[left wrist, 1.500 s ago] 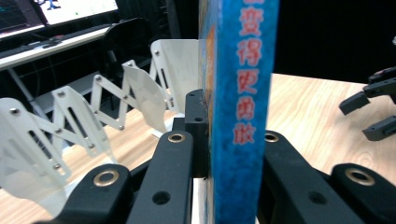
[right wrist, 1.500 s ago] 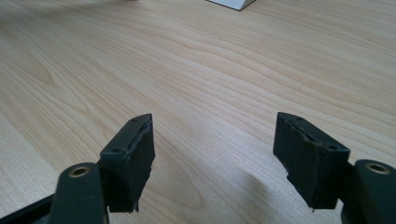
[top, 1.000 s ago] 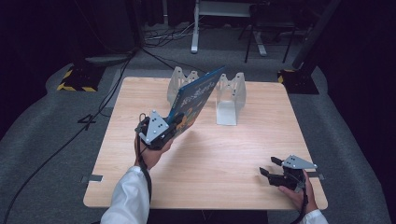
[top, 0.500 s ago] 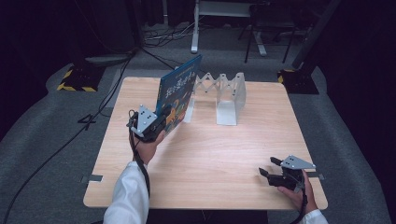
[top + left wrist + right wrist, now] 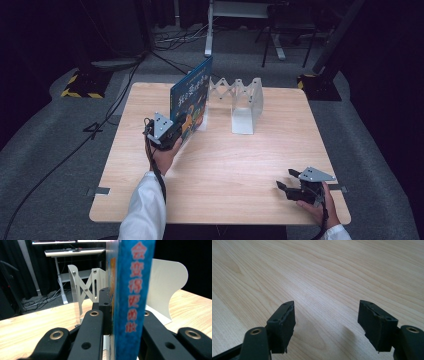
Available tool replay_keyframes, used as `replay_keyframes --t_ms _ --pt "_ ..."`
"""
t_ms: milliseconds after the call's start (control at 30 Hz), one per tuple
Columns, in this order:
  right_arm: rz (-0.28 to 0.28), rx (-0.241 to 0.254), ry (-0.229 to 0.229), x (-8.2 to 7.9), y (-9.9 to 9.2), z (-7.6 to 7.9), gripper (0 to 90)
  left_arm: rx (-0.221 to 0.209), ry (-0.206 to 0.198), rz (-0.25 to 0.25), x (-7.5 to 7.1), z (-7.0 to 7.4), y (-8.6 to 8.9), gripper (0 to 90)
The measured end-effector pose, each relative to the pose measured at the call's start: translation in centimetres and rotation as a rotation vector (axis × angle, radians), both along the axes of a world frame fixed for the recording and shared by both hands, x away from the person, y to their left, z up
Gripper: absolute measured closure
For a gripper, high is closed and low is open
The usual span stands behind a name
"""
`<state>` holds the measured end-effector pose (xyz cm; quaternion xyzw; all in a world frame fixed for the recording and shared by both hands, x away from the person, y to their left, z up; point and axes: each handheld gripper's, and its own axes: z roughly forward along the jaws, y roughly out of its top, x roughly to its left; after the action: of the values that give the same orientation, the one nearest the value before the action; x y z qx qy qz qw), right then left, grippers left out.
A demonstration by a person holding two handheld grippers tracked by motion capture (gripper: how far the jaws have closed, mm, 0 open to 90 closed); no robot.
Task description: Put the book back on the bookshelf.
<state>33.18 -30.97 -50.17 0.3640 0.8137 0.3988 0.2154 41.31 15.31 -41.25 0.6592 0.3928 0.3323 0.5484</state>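
Note:
A blue picture book (image 5: 192, 95) stands nearly upright at the left end of a white folding rack (image 5: 240, 97) at the back of the wooden table (image 5: 240, 165). My left gripper (image 5: 175, 132) is shut on the book's lower near edge. In the left gripper view the blue spine with red characters (image 5: 132, 290) rises between the black jaws, with the rack's white dividers (image 5: 87, 282) just behind it. My right gripper (image 5: 284, 181) rests low near the front right corner, open. Bare wood (image 5: 337, 270) lies between its fingertips (image 5: 283, 325).
The rack's tall end plate (image 5: 165, 282) stands right of the book. Beyond the table's far edge are a white desk frame (image 5: 240, 15), floor cables and black stands with yellow-striped bases (image 5: 80, 85). A white sleeve (image 5: 147, 210) comes in at the front.
My left hand has carried the book left and lower, from a tilt over the rack's middle to nearly upright at its left end. The right gripper has stayed still.

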Motion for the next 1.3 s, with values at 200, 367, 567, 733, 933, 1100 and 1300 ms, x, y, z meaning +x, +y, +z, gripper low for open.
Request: replay_keyframes --t_ms 200,367,567,733,933,1100,1300 --pt "0.005 -0.01 0.003 0.1 0.1 0.0 31.1 -0.005 0.024 0.009 0.7 -0.6 -0.3 82.8" --pt "0.003 -0.012 0.006 0.0 0.1 0.0 30.9 0.008 0.044 0.015 1.3 -1.4 -0.7 82.7" --pt "0.004 -0.016 0.007 0.1 0.2 -0.1 30.8 0.023 0.044 0.026 1.9 -1.4 -1.4 82.6" --pt "0.006 -0.019 0.007 0.1 0.2 -0.1 30.7 0.017 0.05 0.045 2.4 -1.4 -1.7 82.5" --pt "0.01 -0.021 0.012 0.1 0.2 -0.1 30.7 0.003 0.052 0.089 3.0 -1.5 -2.1 82.2" --pt "0.003 -0.046 0.023 0.2 0.4 -0.1 30.4 0.005 0.049 0.115 3.7 -1.5 -2.6 81.7" --pt "-0.001 -0.055 0.033 0.3 0.5 -0.2 30.1 0.071 0.032 0.157 4.0 -1.7 -3.0 78.4"
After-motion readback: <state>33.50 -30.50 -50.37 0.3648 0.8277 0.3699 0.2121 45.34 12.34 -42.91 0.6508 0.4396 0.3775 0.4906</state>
